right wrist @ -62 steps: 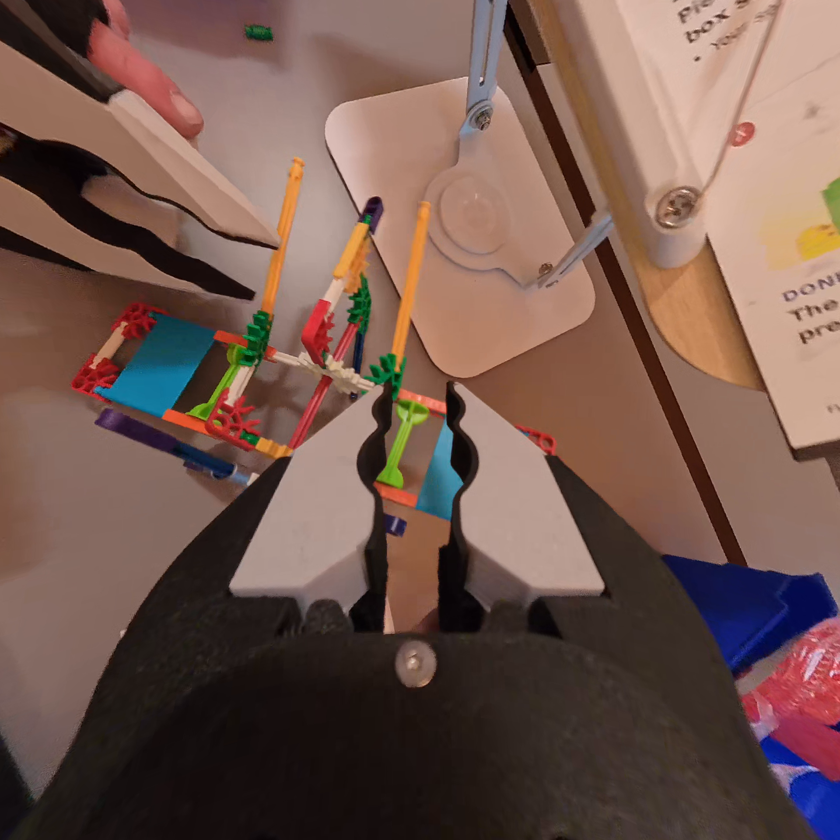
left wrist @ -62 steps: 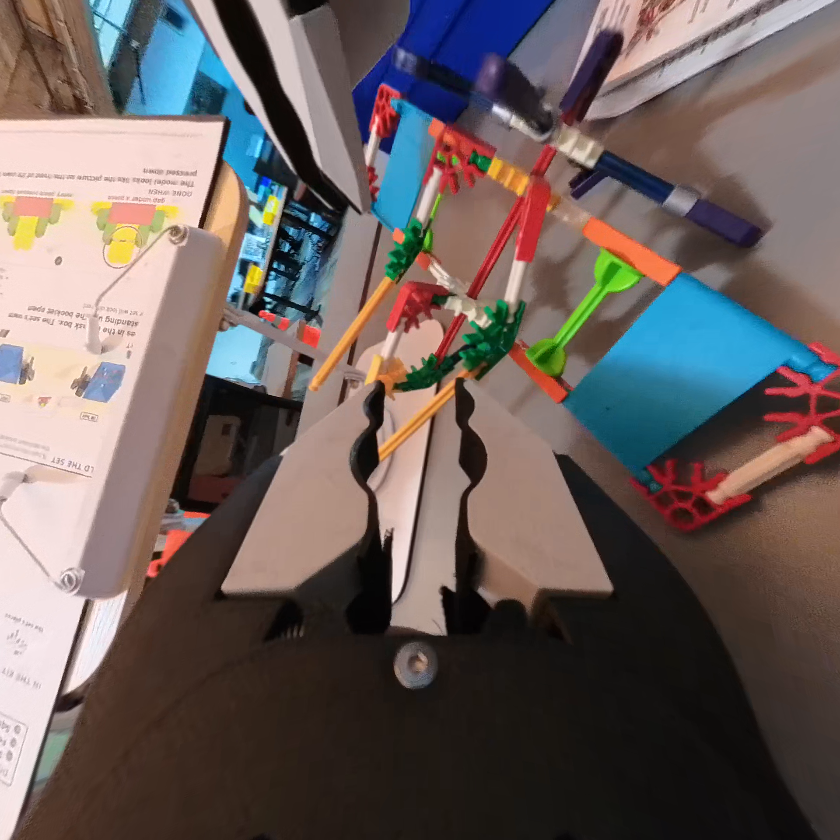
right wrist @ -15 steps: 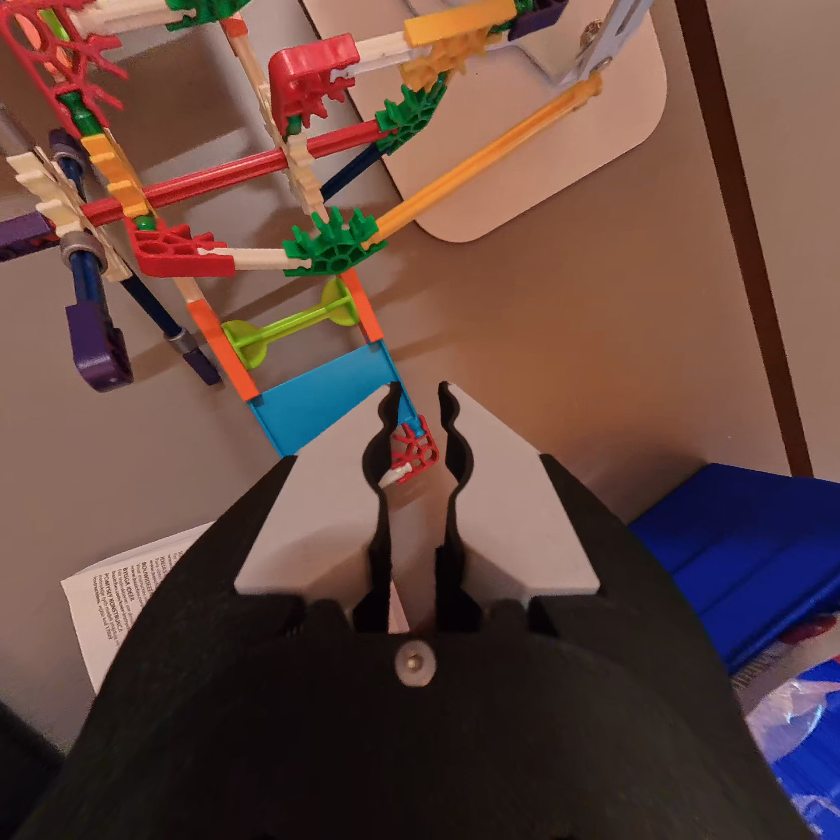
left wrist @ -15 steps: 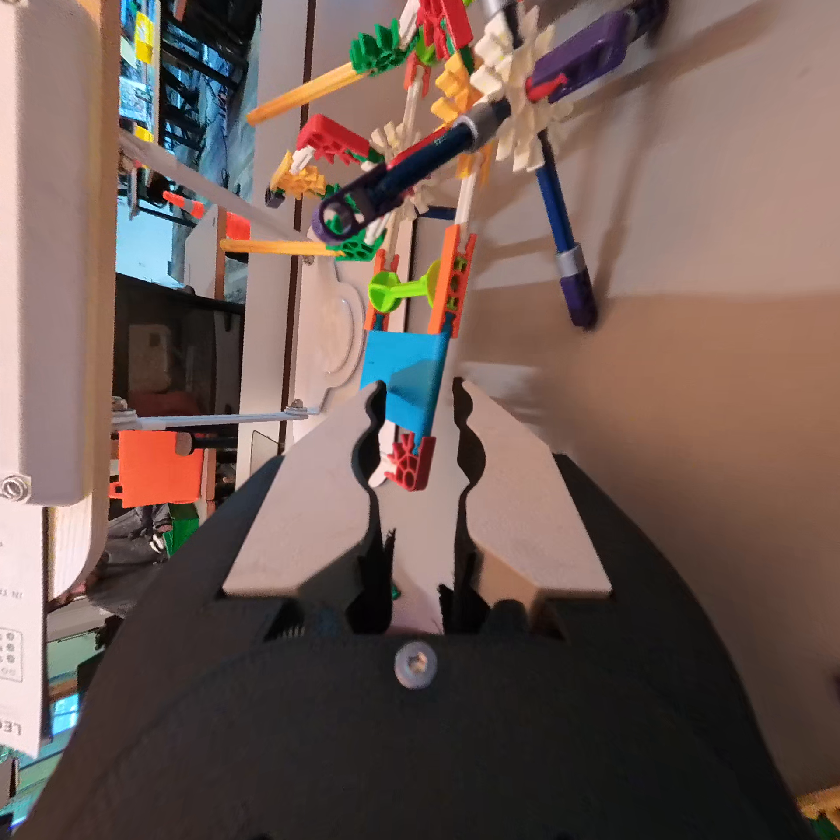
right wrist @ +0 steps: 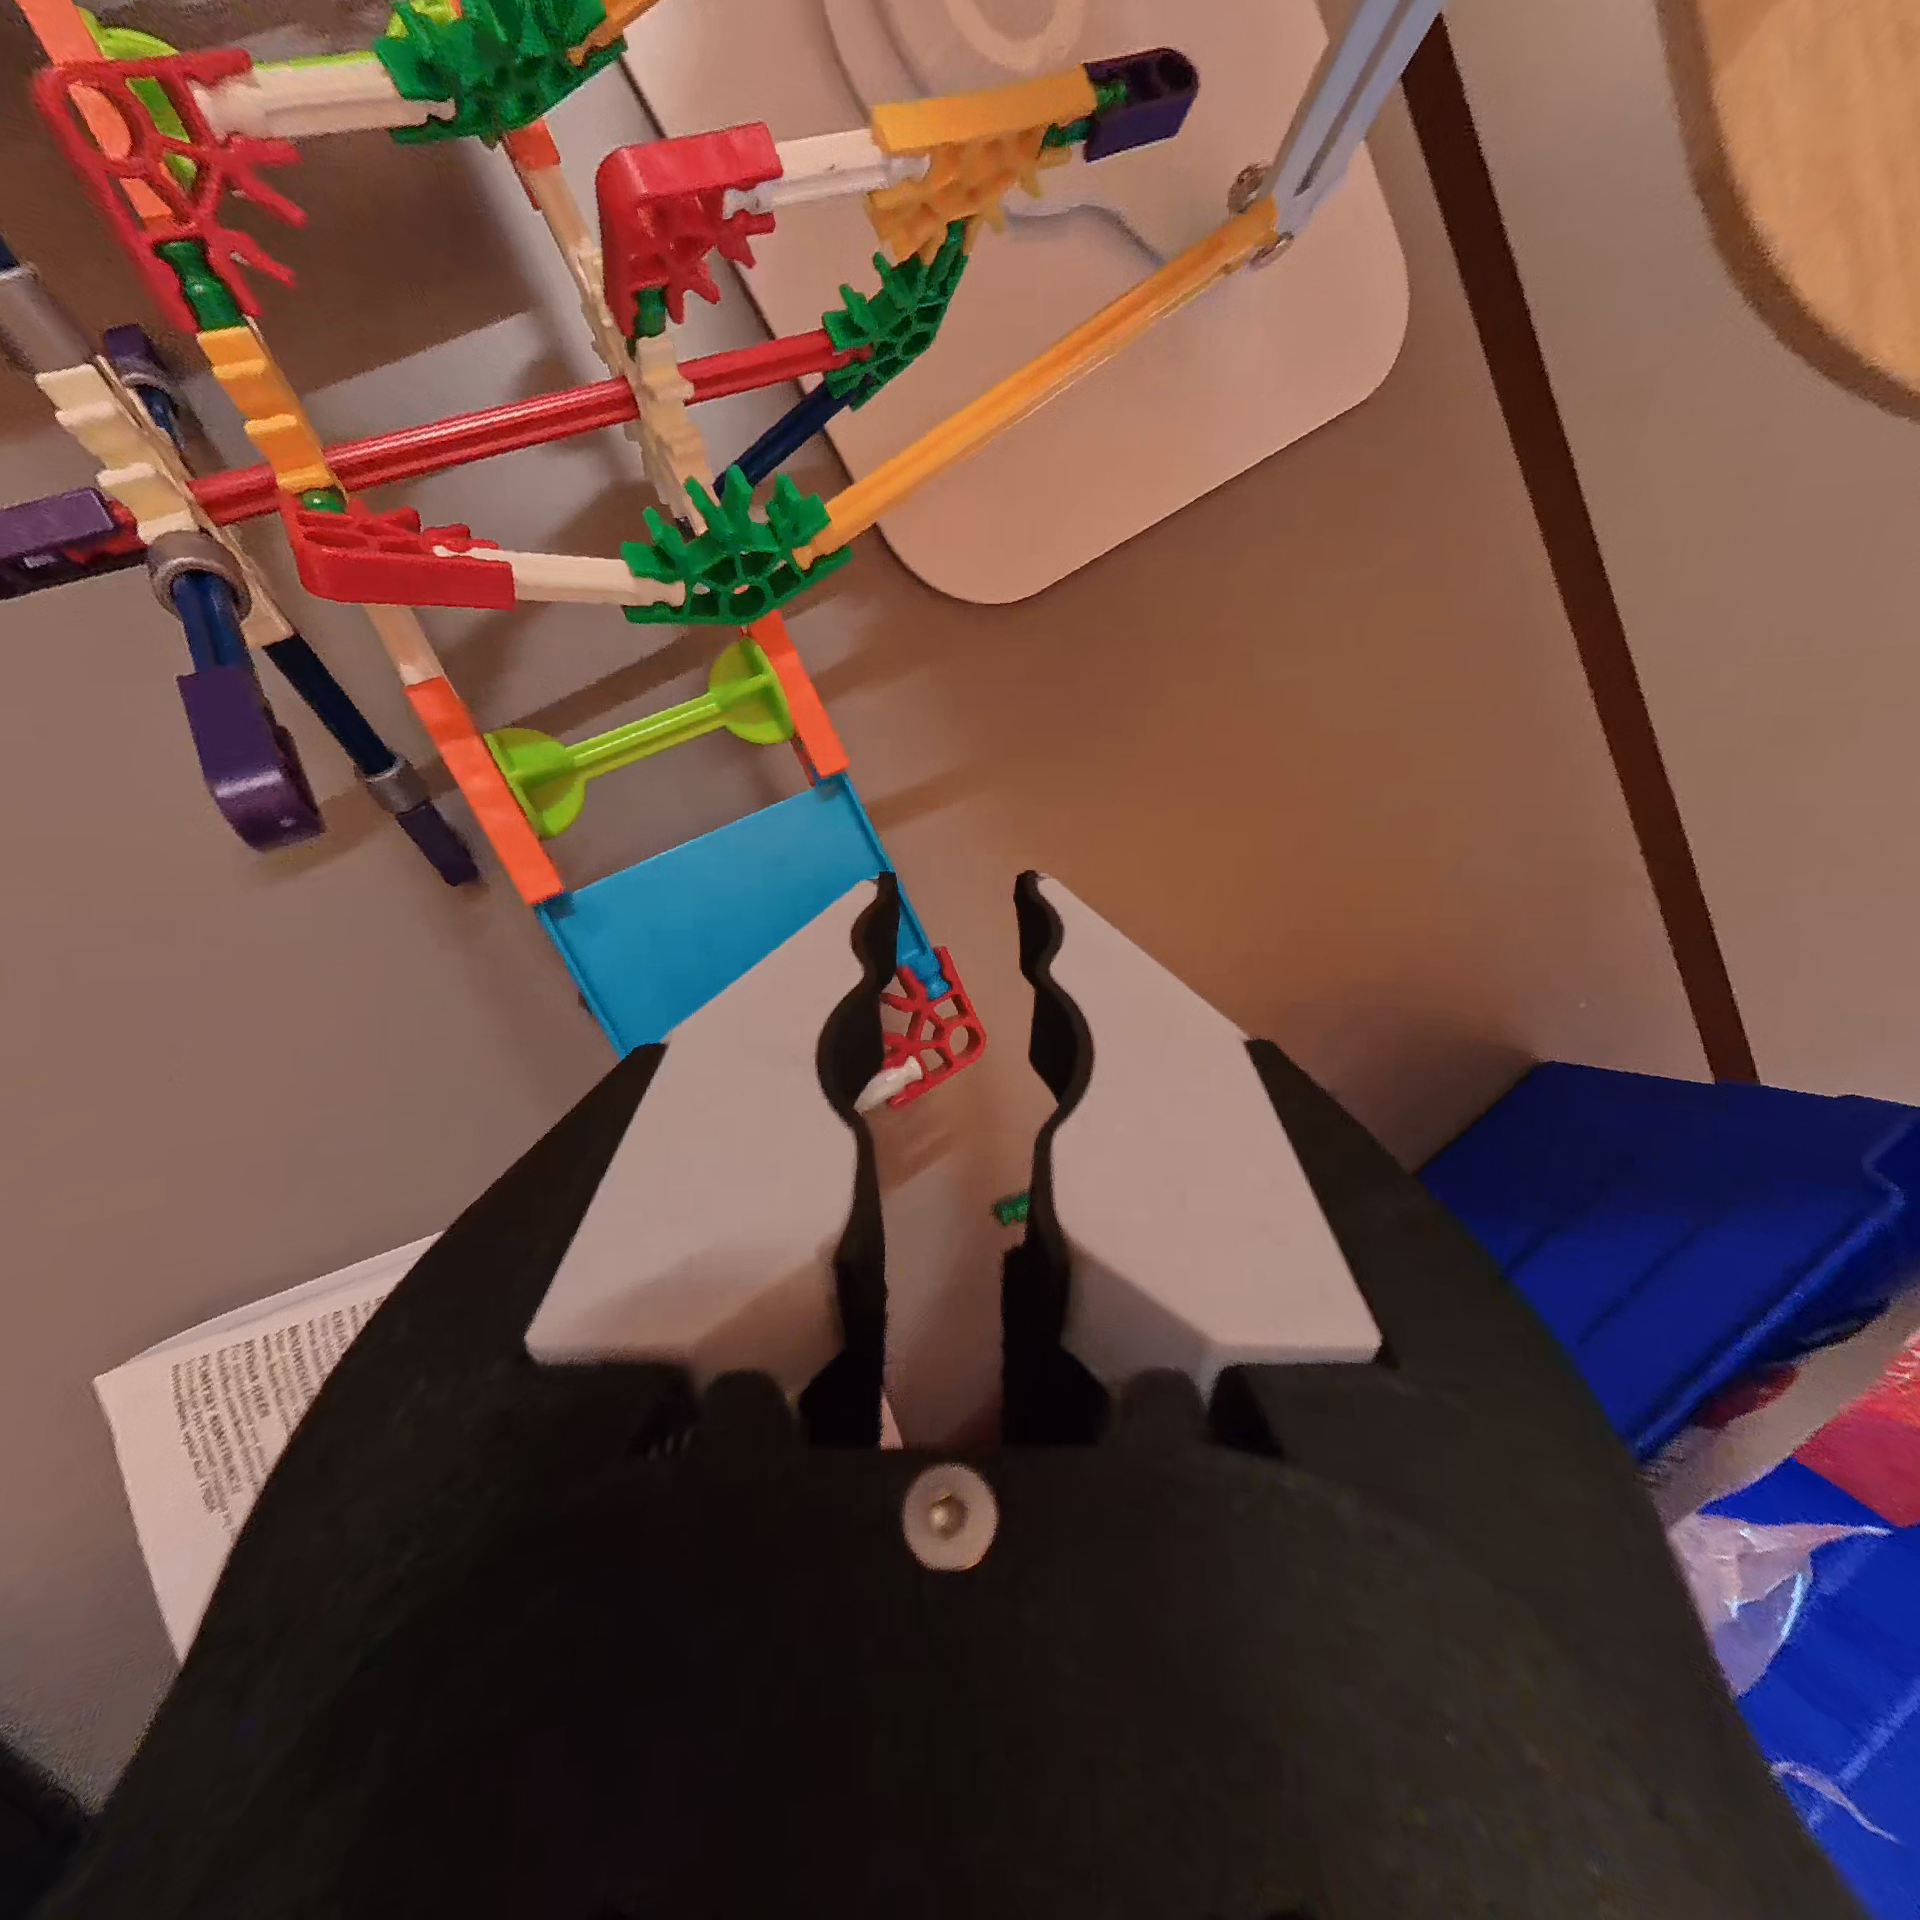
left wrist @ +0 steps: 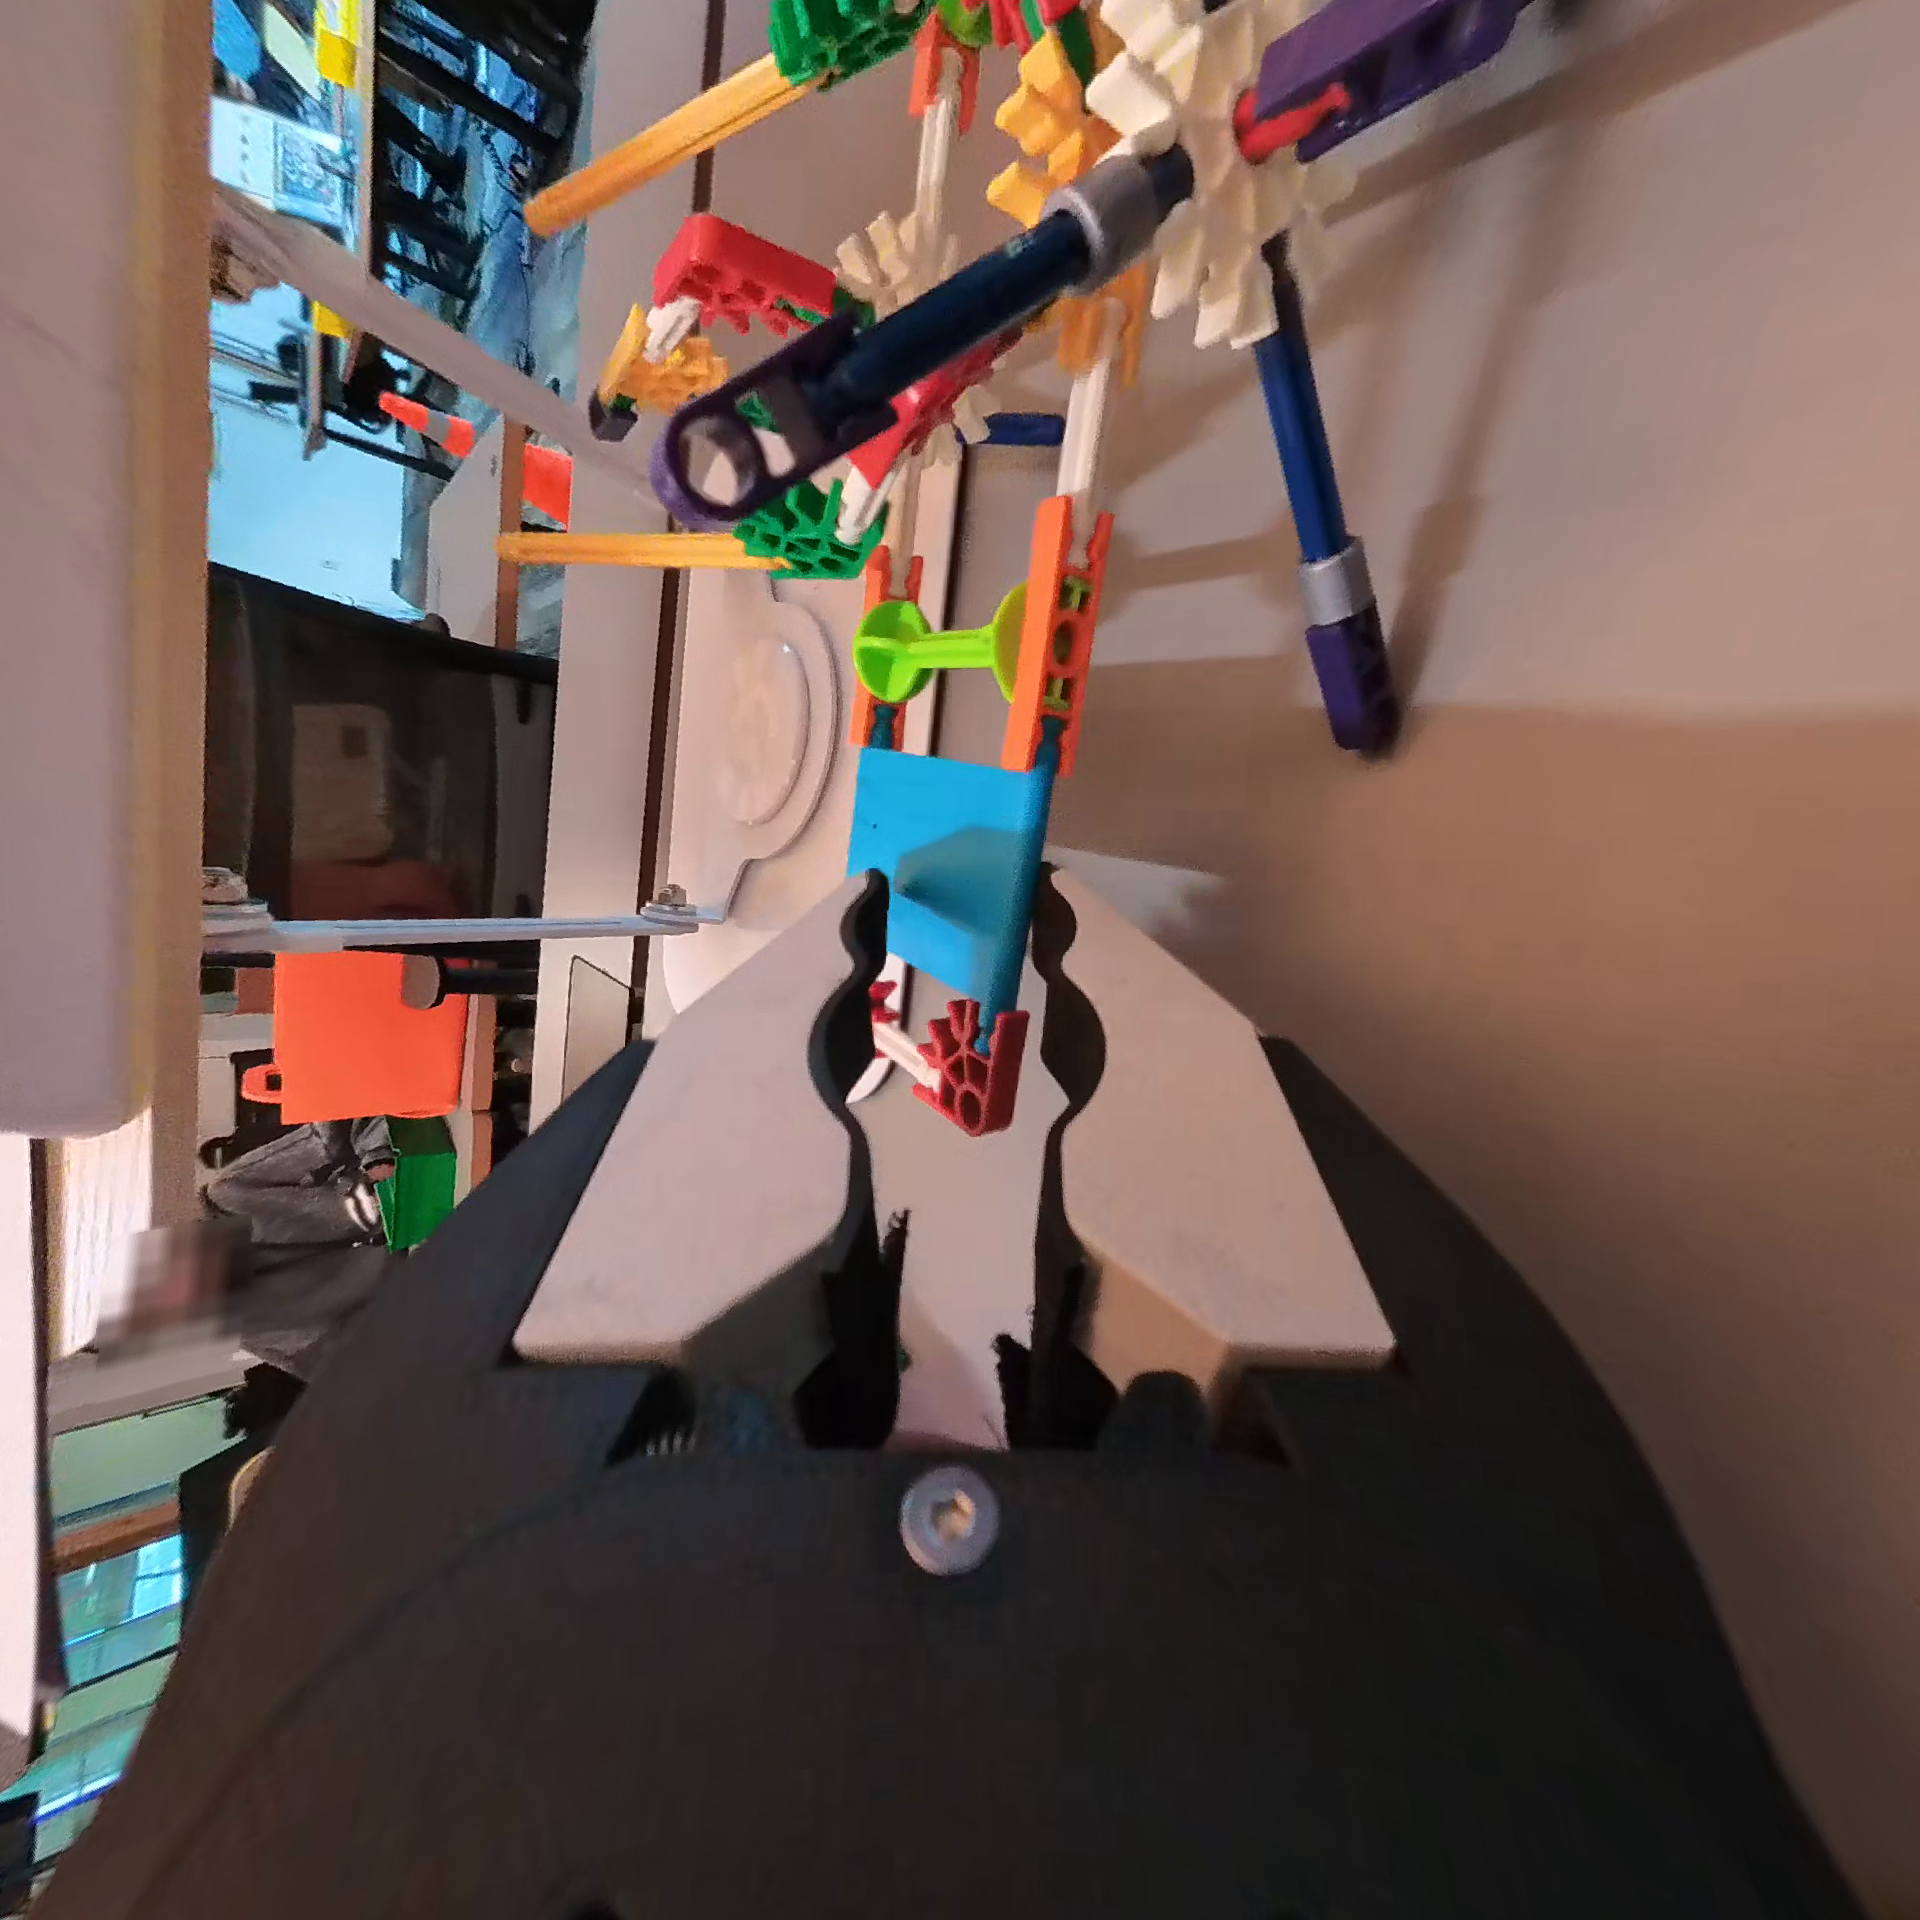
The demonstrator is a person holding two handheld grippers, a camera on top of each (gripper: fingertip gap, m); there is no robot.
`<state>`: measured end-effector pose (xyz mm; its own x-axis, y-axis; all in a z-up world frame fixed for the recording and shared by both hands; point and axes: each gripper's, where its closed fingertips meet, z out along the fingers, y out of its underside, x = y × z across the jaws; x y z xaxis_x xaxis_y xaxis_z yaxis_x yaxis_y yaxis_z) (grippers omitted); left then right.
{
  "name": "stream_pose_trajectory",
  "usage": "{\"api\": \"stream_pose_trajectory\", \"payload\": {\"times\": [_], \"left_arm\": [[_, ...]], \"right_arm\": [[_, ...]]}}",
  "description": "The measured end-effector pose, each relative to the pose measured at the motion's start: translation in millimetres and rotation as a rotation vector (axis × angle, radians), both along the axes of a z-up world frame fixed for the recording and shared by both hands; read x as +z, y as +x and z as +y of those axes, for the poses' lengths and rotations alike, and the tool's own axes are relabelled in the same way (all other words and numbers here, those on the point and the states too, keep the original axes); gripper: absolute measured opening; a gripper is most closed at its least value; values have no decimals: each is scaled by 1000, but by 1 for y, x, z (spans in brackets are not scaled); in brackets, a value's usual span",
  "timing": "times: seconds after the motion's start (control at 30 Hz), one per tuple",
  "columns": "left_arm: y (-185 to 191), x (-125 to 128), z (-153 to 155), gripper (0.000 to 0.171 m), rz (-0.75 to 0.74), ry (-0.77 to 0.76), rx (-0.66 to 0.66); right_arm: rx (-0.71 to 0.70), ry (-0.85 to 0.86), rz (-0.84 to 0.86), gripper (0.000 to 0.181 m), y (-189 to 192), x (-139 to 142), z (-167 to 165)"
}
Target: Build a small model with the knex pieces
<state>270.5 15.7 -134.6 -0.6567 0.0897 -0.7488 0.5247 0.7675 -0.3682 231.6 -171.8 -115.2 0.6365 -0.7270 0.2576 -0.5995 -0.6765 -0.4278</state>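
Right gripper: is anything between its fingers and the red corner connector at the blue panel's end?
Nothing visible is in the way. The red corner connector lies in the open gap of the right gripper, close to one finger; contact unclear.

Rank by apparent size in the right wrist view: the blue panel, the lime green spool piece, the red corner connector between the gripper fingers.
1. Blue panel, partly hidden by the gripper.
2. Lime green spool piece.
3. Red corner connector, smallest though nearest the camera.
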Motion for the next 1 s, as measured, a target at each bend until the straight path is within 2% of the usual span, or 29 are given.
{"api": "stream_pose_trajectory", "payload": {"times": [0.33, 0.5, 0.6, 0.73, 0.8, 0.87, 1.0], "left_arm": [[22, 7, 1, 25, -65, -41, 85], [31, 9, 4, 36, -68, -57, 127], [27, 12, 7, 50, -6, -60, 149], [16, 20, 9, 55, 74, -84, 138], [5, 22, 6, 59, 166, -118, 117], [-7, 25, 1, 58, 264, -162, 87], [-22, 35, -8, 57, 356, -226, 59]], "right_arm": [[42, 1, 74, 16, -11, -13, 5], [118, 8, 175, 14, -32, -24, 16], [171, 33, 212, 15, -41, -25, 26], [229, 72, 233, 14, -49, -24, 38], [256, 76, 225, 15, -50, -22, 42], [243, 73, 188, 19, -44, -18, 42], [181, 73, 91, 28, -21, -12, 35]]}}
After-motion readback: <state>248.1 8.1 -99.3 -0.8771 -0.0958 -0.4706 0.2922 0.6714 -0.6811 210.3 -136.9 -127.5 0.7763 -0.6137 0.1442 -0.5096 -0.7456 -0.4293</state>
